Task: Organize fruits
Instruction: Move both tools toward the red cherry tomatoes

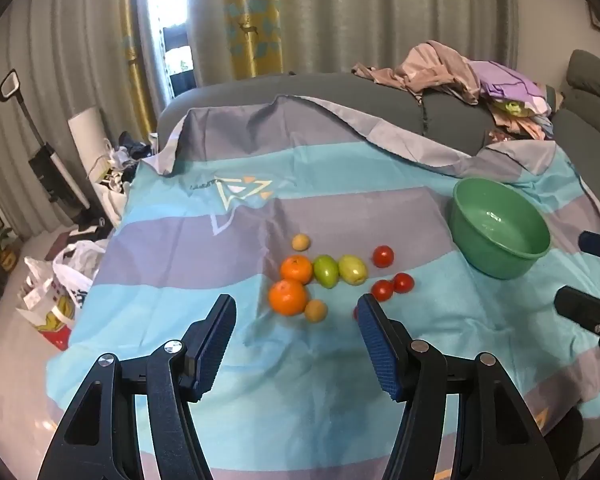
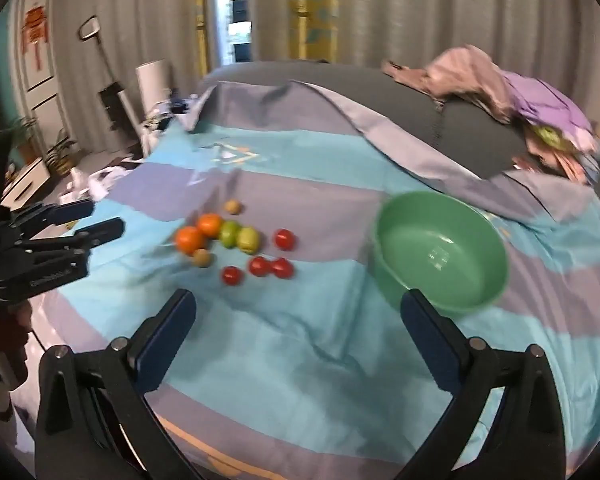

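I hold my left hand-held gripper (image 1: 296, 334) and my right hand-held gripper (image 2: 298, 334) both spread wide with nothing between the pads, tilted down over the bed. Nothing is sorted yet, as far as I can judge: the green bowl (image 1: 500, 256) sits empty on the striped sheet (image 1: 300, 380), and all the fruit lies loose in a cluster to its left, well apart from it. That cluster has two oranges (image 1: 288, 297), one just behind the other, a green fruit (image 1: 325, 271) touching a paler yellow-green fruit (image 1: 353, 269), two small tan round fruits (image 1: 315, 311), one near and one at the far edge, and red cherry tomatoes (image 1: 383, 256). So the whole job seems to be left.

My left camera looks straight onto the fruit, sharp enough to tell each piece, but its right finger (image 1: 376, 344) hides most of one tomato; only a red sliver shows beside it. My right camera is blurred, yet it shows all four tomatoes clear of each other, the nearest tomato (image 2: 232, 275) in the open, and looks right down into the bowl's bare inside. It also shows my left gripper from the side, out beyond the sheet's left edge.
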A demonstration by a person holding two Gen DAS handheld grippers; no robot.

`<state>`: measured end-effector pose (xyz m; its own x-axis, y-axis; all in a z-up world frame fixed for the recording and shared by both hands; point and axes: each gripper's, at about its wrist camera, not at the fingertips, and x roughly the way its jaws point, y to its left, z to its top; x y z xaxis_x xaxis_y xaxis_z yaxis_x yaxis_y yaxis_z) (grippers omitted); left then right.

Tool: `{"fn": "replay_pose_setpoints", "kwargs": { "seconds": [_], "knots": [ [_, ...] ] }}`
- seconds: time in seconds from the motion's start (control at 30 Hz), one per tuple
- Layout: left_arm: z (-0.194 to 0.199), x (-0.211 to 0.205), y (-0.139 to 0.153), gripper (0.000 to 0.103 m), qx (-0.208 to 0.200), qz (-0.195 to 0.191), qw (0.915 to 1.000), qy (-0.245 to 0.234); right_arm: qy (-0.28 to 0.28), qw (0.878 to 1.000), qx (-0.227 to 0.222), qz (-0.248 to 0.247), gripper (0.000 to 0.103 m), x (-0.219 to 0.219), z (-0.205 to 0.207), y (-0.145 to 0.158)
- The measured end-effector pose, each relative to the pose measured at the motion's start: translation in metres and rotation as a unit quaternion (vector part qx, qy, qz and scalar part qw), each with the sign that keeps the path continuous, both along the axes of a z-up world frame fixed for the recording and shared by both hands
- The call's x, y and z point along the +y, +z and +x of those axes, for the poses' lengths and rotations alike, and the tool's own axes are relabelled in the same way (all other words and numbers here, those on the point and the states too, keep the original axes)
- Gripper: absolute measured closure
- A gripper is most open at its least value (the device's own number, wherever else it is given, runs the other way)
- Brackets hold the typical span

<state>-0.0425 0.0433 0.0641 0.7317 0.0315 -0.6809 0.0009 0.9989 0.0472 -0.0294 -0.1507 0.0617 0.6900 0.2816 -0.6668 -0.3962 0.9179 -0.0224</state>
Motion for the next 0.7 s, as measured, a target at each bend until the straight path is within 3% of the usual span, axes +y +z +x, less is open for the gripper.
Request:
{"fn": "replay_pose_setpoints", "kwargs": {
  "seconds": [0.17,0.3,0.7],
  "knots": [
    [-0.002,0.003,0.003,0.040,-0.002,0.002,1.0000,-0.005,0.019,1.000,-0.001,-0.015,0.000,0.024,0.007,0.014],
    [-0.003,0.002,0.003,0.040,-0.002,0.003,1.0000,-0.007,0.017,1.000,0.000,-0.016,0.000,0.022,0.000,0.002],
    [-0.002,-0.003,0.004,0.040,0.001,0.007,0.9998,-0.019,0.014,1.000,-0.004,-0.025,0.000,0.020,0.000,0.005]
  ]
}}
